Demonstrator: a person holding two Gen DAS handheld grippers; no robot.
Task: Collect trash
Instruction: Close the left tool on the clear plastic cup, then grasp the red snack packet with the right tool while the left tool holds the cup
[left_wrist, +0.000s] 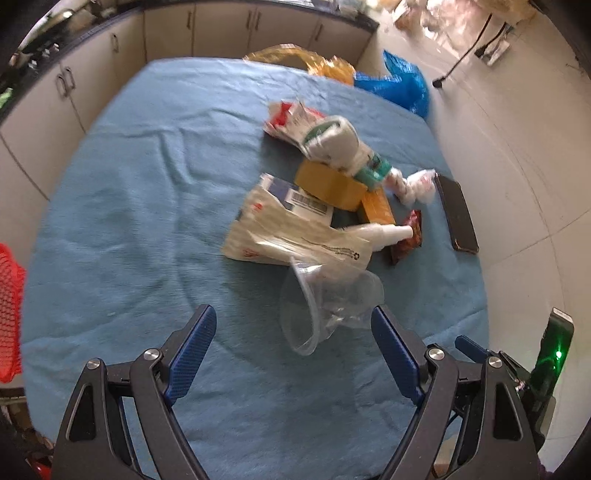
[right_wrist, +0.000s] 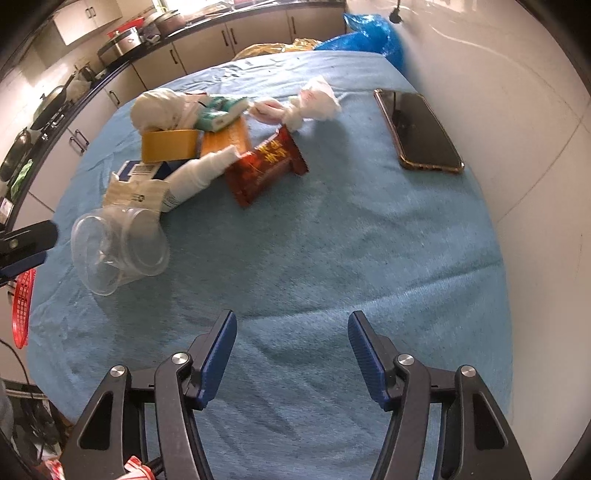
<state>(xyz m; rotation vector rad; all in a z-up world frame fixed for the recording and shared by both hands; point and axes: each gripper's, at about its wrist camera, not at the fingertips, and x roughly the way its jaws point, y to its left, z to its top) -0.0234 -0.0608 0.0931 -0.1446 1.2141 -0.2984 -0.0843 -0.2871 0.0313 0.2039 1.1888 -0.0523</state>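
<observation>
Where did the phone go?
The phone lies flat near the table's far right edge in the right wrist view, apart from the trash pile, with the crumpled tissue to its left.

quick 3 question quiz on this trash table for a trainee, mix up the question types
1. True or false: the left gripper is shut on the clear cup.
2. Which item lies apart from the pile, near the table's edge? A) phone B) spray bottle C) yellow box
3. Fill in: the red snack wrapper lies on the blue ____.

Key
1. False; its jaws are open, with the cup lying on its side just ahead between the fingers.
2. A
3. cloth
</observation>
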